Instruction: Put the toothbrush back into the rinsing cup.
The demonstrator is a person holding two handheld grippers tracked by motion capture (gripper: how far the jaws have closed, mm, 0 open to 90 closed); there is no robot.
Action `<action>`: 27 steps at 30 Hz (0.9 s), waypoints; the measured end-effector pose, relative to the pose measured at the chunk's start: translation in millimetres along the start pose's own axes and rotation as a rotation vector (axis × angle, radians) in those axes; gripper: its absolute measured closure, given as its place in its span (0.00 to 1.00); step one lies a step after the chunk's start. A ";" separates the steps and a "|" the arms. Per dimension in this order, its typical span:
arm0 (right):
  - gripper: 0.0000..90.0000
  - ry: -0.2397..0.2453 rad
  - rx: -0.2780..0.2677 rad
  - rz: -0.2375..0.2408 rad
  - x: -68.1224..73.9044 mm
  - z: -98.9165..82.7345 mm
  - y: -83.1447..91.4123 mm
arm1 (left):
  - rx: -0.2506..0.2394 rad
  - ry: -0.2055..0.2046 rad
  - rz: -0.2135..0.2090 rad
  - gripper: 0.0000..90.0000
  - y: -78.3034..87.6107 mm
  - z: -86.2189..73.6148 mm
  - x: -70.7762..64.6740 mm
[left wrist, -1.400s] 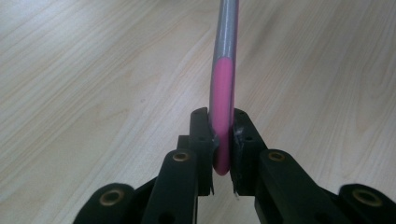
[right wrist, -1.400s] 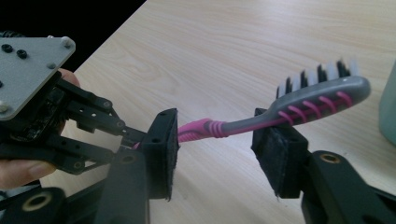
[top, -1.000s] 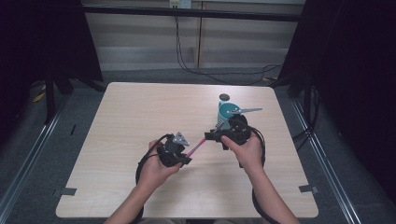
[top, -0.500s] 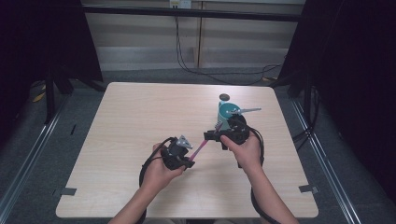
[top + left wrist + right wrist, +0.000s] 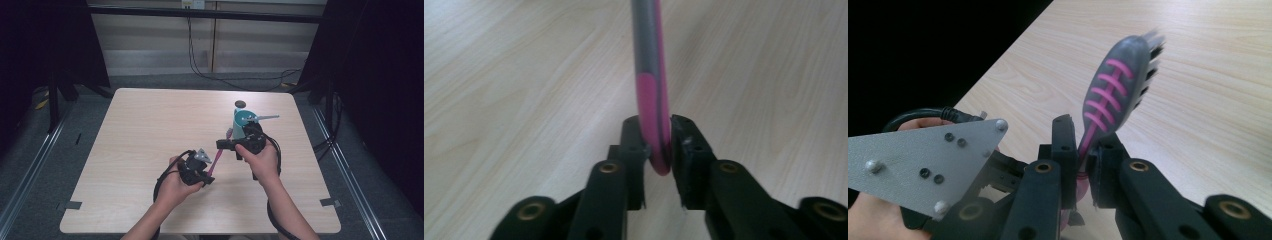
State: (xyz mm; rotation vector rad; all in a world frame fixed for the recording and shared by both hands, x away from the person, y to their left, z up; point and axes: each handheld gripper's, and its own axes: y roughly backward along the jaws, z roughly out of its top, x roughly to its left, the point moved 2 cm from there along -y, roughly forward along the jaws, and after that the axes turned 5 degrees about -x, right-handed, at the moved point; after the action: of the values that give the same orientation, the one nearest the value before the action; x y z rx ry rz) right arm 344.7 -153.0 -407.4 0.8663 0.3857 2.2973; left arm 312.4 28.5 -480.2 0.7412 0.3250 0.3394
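Around toothbrush [image 5: 1108, 110]: right tool [image 5: 1082, 150] clamped.

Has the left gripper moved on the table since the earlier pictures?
Yes. The left gripper has shifted slightly right, toward the teal cup, the pink toothbrush between its jaws.

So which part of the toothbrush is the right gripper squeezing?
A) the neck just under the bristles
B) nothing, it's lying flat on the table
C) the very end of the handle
A: in the right gripper view the right gripper pinches the toothbrush by its neck, the bristly head sticking out beyond.
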 end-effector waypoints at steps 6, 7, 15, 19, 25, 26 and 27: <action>0.93 0.010 -0.011 -0.004 1.3 1.5 -0.3 | -0.019 -0.029 -0.039 0.78 -4.1 3.0 -6.1; 0.93 0.012 -0.014 -0.006 1.5 1.6 -0.7 | -0.021 -0.036 -0.035 0.78 -4.7 3.9 -7.2; 0.93 0.025 -0.028 -0.020 2.5 1.9 -3.1 | -0.042 -0.048 -0.049 0.77 -7.2 8.9 -15.2; 0.94 0.038 -0.038 -0.032 1.9 2.4 -3.3 | -0.043 -0.062 -0.067 0.77 -8.9 10.2 -18.2; 0.94 0.042 -0.049 -0.041 2.0 2.7 -5.5 | -0.052 -0.073 -0.085 0.78 -11.7 13.8 -23.2; 0.94 0.041 -0.047 -0.036 2.5 2.7 -6.1 | -0.056 -0.079 -0.088 0.77 -12.1 14.3 -23.7; 0.94 0.048 -0.045 -0.039 2.7 2.5 -6.9 | -0.060 -0.091 -0.088 0.76 -12.2 14.5 -23.6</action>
State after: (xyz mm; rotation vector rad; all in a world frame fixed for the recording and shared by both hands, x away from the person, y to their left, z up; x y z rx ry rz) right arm 348.0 -145.9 -407.5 0.7759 0.3671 2.2849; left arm 299.3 1.8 -474.8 0.6793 0.2596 0.2310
